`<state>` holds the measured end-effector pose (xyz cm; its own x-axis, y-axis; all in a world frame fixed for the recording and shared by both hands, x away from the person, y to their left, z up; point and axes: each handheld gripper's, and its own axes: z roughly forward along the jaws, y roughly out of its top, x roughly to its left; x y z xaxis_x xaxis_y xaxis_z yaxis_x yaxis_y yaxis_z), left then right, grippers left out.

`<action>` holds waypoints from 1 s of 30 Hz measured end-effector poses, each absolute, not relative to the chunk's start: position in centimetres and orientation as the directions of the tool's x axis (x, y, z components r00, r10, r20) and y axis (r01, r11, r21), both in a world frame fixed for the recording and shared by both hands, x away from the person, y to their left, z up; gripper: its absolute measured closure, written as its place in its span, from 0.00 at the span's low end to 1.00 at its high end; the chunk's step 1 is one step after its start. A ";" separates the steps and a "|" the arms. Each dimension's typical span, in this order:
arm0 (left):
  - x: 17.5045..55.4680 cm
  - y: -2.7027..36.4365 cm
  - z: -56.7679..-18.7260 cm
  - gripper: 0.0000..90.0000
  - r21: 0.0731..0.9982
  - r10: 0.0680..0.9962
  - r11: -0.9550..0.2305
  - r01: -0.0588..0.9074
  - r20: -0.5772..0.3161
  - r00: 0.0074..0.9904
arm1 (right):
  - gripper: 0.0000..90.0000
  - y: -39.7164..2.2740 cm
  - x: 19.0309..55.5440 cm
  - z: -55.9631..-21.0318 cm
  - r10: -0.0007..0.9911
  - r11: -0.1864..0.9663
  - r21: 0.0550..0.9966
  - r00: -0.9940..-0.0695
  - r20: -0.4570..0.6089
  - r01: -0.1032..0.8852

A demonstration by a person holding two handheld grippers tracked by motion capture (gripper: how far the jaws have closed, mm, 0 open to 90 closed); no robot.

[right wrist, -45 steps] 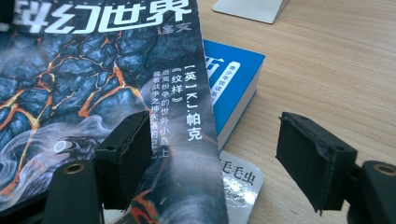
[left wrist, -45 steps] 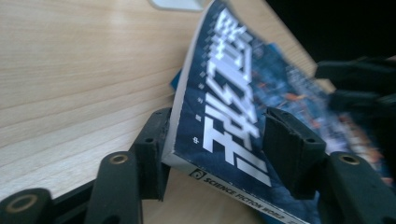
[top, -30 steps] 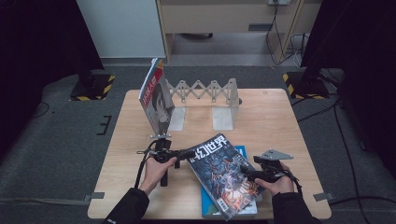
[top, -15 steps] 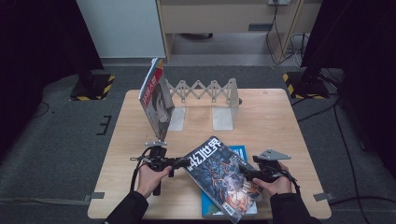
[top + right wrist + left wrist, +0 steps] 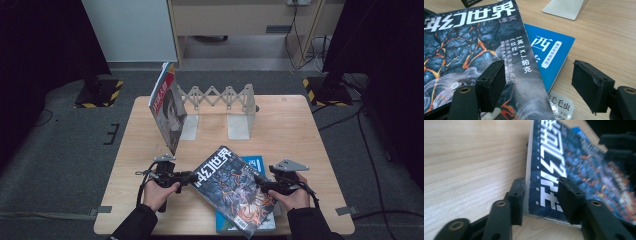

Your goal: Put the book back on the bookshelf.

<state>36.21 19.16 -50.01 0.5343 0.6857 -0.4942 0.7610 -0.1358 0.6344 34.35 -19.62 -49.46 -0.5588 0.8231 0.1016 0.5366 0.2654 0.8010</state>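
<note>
A dark magazine (image 5: pixel 232 192) with white characters and a lava-patterned cover lies askew on a blue book (image 5: pixel 255 162) near the table's front edge. My left gripper (image 5: pixel 192 176) is at its left corner. In the left gripper view the jaws (image 5: pixel 541 187) straddle that corner of the magazine (image 5: pixel 579 162): one pad (image 5: pixel 517 195) is beside the spine, the other over the cover. They have just been opening. My right gripper (image 5: pixel 257 181) stands open at the magazine's right edge. Its jaws (image 5: pixel 539 75) are wide apart over the magazine (image 5: pixel 461 42) and the blue book (image 5: pixel 551 50).
Another magazine (image 5: pixel 167 107) stands upright against the left end of a grey accordion rack (image 5: pixel 220 97) at the table's back. A bookend plate (image 5: pixel 239 125) stands on bare wood to its right. Cables and stand bases lie on the floor around the table.
The dark magazine has turned counterclockwise on the blue book, its left corner swinging out. My left gripper has moved left and toward the front edge with it. The right gripper has stayed put.
</note>
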 end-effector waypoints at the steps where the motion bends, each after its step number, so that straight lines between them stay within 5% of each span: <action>1: 36.2 19.2 -50.0 0.57 0.634 0.686 -0.136 0.761 -0.494 0.534 | 0.30 -19.6 34.4 -49.5 0.823 0.265 0.801 -0.559 0.102 0.537; 6: 36.5 18.7 -50.9 0.39 0.607 0.672 -0.145 0.782 -0.520 0.528 | 0.30 -19.5 34.4 -49.7 0.819 0.266 0.793 -0.563 0.115 0.548; 11: 36.6 18.4 -51.6 0.36 0.569 0.627 -0.128 0.812 -0.588 0.511 | 0.30 -19.5 34.4 -49.8 0.819 0.256 0.791 -0.559 0.129 0.556; 30: 37.8 18.1 -48.2 0.57 0.531 0.549 -0.070 0.845 -0.686 0.477 | 0.30 -19.6 34.5 -50.0 0.813 0.247 0.797 -0.566 0.139 0.551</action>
<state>37.80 18.06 -48.25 0.4768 0.5495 -0.6861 0.8446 -0.0702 0.5307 34.50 -19.60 -49.98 -0.5660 0.8126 0.1390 0.5511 0.2475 0.7969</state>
